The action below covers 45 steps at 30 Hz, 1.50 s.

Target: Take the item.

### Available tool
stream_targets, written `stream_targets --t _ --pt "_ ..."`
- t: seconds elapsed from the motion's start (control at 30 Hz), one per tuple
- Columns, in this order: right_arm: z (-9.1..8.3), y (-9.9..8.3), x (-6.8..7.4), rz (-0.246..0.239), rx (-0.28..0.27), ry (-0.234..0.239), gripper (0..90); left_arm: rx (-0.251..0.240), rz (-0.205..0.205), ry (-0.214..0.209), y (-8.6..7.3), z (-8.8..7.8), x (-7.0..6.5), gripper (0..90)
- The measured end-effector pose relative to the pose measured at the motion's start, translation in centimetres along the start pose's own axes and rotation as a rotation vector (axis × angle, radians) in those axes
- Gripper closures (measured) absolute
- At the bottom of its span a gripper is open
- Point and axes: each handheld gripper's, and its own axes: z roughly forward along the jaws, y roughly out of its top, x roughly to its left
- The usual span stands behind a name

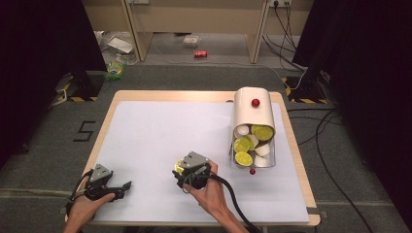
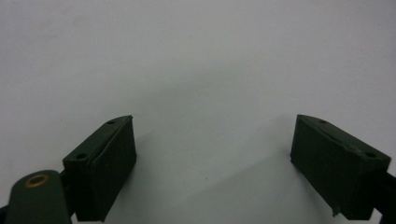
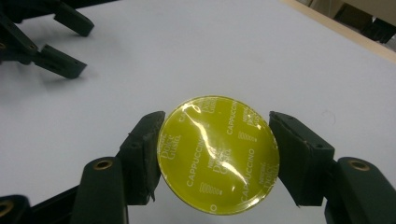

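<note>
Right gripper (image 3: 215,154) clamps one yellow capsule (image 3: 218,154) by its rim, low over the worktop (image 1: 160,131). Left gripper (image 2: 212,163) rests nearby, jaws wide, empty. Dispenser (image 1: 253,112) holds more capsules; likely early, most left to pull.

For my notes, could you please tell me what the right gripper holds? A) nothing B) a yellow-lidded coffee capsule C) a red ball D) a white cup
B: in the right gripper view, the right gripper has its fingers pressed against both sides of the coffee capsule.
</note>
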Motion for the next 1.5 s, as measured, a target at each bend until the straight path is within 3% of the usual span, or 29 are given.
stream_targets --t 0.13,0.3,0.83,1.5 --pt "1.5 -0.8 -0.3 0.007 0.023 -0.029 39.0 0.0 0.0 0.0 0.0 0.0 0.0 13.1" --pt "2.1 -1.3 -0.9 0.017 0.035 -0.049 39.0 0.0 0.0 0.0 0.0 0.0 0.0 13.1" --pt "4.0 -1.6 -2.1 0.06 0.057 -0.032 38.9 0.0 0.0 0.0 0.0 0.0 0.0 13.1" --pt "5.1 -2.1 -2.4 0.04 0.089 -0.04 38.6 0.0 0.0 -0.001 0.0 0.0 0.0 13.1"
